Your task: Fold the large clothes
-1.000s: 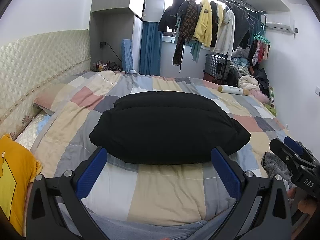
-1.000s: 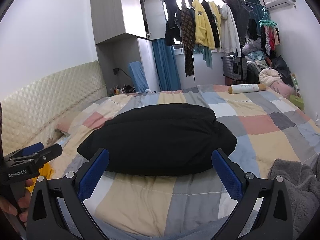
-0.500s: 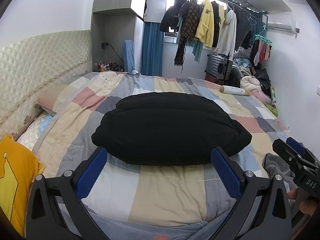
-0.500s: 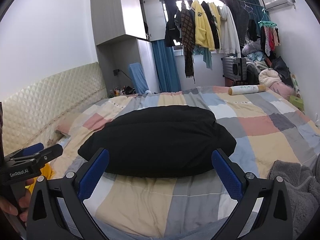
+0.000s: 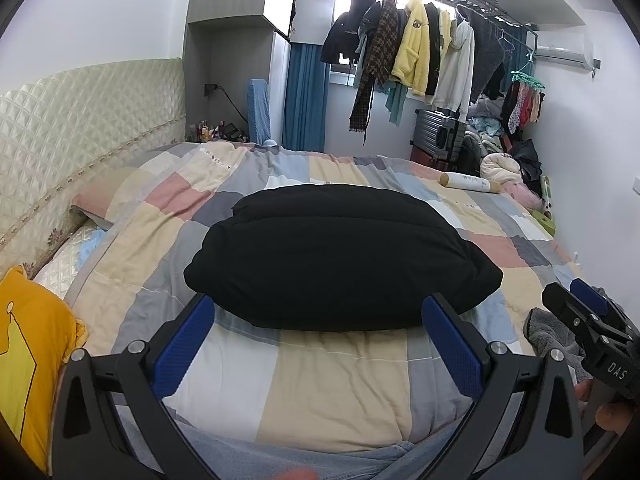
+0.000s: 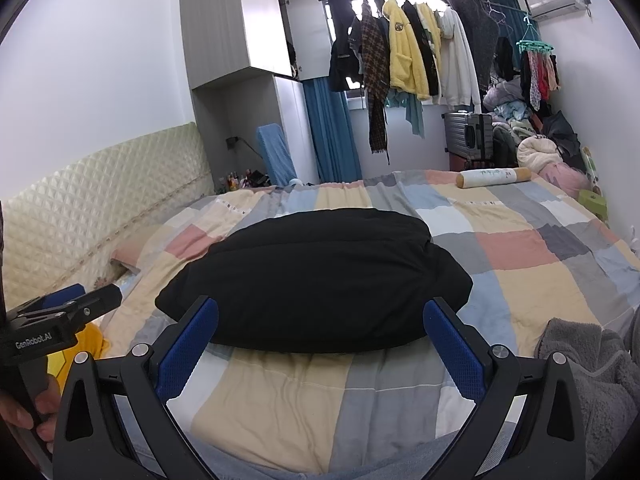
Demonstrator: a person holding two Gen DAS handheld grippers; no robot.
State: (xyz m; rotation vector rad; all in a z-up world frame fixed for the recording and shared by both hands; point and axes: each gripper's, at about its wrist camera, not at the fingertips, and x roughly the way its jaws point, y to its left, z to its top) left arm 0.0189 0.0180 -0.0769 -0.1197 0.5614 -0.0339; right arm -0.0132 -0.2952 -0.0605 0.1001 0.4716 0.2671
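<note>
A black garment lies folded into a thick bundle on the patchwork quilt in the middle of the bed; it also shows in the right wrist view. My left gripper is open and empty, held just short of the bundle's near edge. My right gripper is also open and empty, at about the same distance. Each gripper shows at the edge of the other's view: the right one and the left one.
A grey towel-like cloth lies at the near right of the bed. A yellow pillow sits near left by the quilted headboard. A cream roll lies at the far right. Clothes hang on a rack behind.
Both grippers have tilted up a little, so the black bundle sits lower in the views. The bundle has not moved and both grippers stay open.
</note>
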